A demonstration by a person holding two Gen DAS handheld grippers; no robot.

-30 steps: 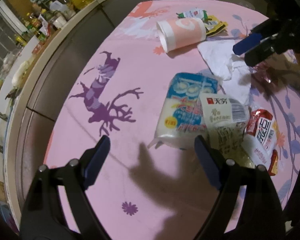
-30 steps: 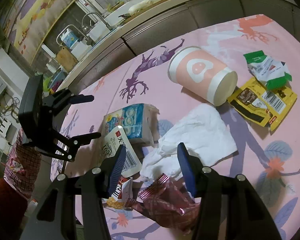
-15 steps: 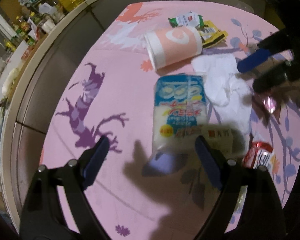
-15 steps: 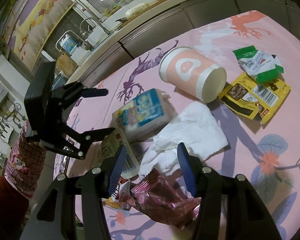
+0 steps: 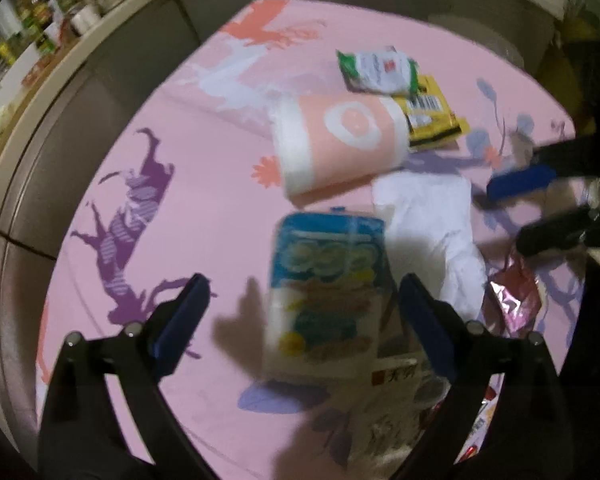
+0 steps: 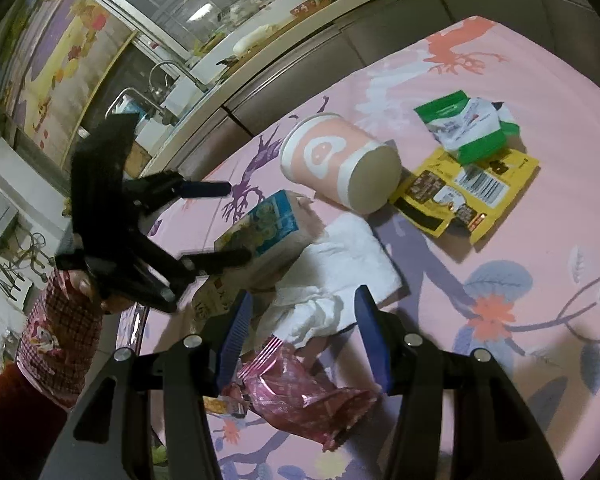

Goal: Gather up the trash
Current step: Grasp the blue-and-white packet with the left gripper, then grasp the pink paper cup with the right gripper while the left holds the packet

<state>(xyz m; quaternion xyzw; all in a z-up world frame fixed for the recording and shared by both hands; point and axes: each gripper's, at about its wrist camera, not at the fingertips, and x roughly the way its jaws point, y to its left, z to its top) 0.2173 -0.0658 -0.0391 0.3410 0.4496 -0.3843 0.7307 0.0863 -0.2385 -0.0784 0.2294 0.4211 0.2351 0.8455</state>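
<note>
Trash lies on a pink patterned tablecloth (image 5: 204,152). A blue tissue pack (image 5: 326,288) (image 6: 262,226) lies between the jaws of my open left gripper (image 5: 300,312), blurred by motion; in the right wrist view the left gripper (image 6: 220,224) stands wide around it. A pink paper cup (image 5: 340,144) (image 6: 340,162) lies on its side beyond it. A white crumpled napkin (image 5: 440,232) (image 6: 340,280) lies to the right. My right gripper (image 6: 300,328) is open above the napkin and a red foil wrapper (image 6: 304,396) (image 5: 512,300).
A yellow wrapper (image 6: 468,192) (image 5: 432,116) and a green-white packet (image 6: 472,128) (image 5: 376,68) lie beyond the cup. A white labelled packet (image 5: 396,380) lies under the tissue pack's near end. A grey counter edge (image 6: 300,52) and sink (image 6: 172,96) border the table's far side.
My left gripper has moved forward and right, so the tissue pack now sits between its jaws. My right gripper has shifted slightly forward over the napkin.
</note>
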